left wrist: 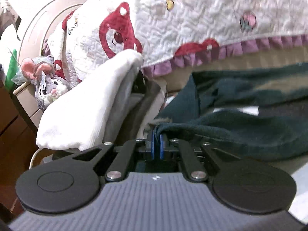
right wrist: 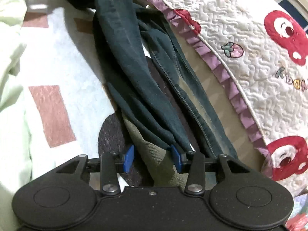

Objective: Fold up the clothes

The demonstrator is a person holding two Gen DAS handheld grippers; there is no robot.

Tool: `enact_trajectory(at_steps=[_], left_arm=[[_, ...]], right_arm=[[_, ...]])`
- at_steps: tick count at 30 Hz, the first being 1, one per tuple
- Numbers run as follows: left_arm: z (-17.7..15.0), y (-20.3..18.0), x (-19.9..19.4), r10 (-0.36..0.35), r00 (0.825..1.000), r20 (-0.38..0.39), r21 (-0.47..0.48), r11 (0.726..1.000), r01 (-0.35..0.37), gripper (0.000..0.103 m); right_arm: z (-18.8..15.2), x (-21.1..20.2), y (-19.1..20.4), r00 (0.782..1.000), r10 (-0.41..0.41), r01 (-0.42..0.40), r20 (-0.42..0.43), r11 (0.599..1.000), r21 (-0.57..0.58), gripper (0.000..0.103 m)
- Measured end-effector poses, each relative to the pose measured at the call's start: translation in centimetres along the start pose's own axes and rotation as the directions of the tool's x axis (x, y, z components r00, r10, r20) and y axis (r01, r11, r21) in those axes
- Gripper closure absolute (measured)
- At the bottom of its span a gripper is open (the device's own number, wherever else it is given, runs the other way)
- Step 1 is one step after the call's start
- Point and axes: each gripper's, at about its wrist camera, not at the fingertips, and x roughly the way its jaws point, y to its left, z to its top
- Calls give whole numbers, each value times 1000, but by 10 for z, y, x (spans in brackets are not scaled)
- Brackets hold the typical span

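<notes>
Left wrist: left tool [left wrist: 157, 144] pinches dark green garment [left wrist: 240, 127].

hand-held gripper: 2 [left wrist: 157, 147] [right wrist: 153, 158] | dark green garment: 1 [left wrist: 240, 130] | plush toy: 1 [left wrist: 48, 82] | quilt: 1 [left wrist: 192, 28]

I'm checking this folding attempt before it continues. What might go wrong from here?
The left gripper pinches only a thin edge of the dark garment, so it may slip free. The right gripper is open with olive cloth between its fingers beside the garment's edge, so closing might catch the wrong fabric. The garment looks bunched, so folds may come out uneven.
</notes>
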Motion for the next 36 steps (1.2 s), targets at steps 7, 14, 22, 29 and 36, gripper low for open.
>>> enact_trajectory(at_steps=[7, 14, 22, 29, 36], left_arm=[[30, 36, -24, -31, 999, 36, -173, 984, 37, 98], [60, 62, -22, -54, 998, 15, -223, 973, 56, 95], [2, 7, 71, -84, 953, -289, -54, 996, 72, 67], [-34, -38, 5, -423, 884, -201, 117, 885, 450, 49], [-52, -74, 3, -518, 801, -300, 151, 803, 576, 35]], right_arm=[[6, -9, -26, 997, -8, 2, 73, 996, 85, 96], [-9, -65, -95, 972, 17, -125, 234, 882, 455, 97], [-23, -14, -110, 967, 168, -254, 194, 720, 646, 96], [-32, 0, -111, 963, 180, -270, 202, 618, 738, 95], [-74, 18, -129, 922, 243, -357, 300, 238, 903, 94]])
